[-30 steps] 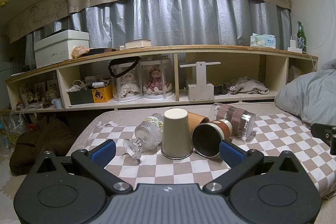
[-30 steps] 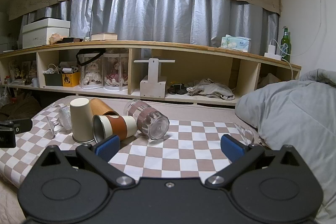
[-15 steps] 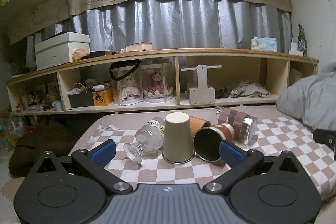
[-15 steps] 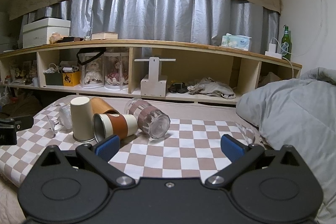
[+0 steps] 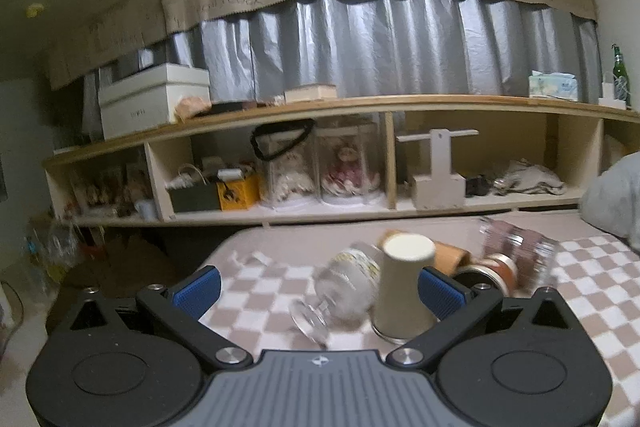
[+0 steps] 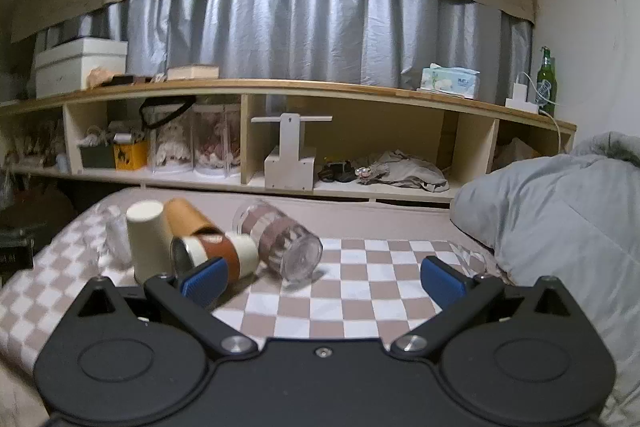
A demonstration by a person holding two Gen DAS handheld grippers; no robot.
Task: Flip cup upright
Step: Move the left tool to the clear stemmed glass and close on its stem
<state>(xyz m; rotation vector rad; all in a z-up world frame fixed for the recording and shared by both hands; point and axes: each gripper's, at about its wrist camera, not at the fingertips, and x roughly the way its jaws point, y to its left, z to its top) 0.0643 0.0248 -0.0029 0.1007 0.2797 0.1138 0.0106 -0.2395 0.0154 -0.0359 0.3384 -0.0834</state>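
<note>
Five cups sit clustered on the checkered cloth [image 6: 360,291]. L gripper [image 5: 318,287] jaws spread wide, holding nothing; cream paper cup [image 5: 404,287], upside down, sits between them, just inside the rt pad, w/ a stemmed glass [image 5: 340,287] on its side mid-gap. R gripper [image 6: 322,279] also wide, empty; brown-banded glass tumbler [image 6: 280,239] lies tipped between its jaws nearer the lt pad, brown-sleeve mug [image 6: 216,253] on its side just behind that pad. Orange cup [image 6: 184,219] lies beyond.
</note>
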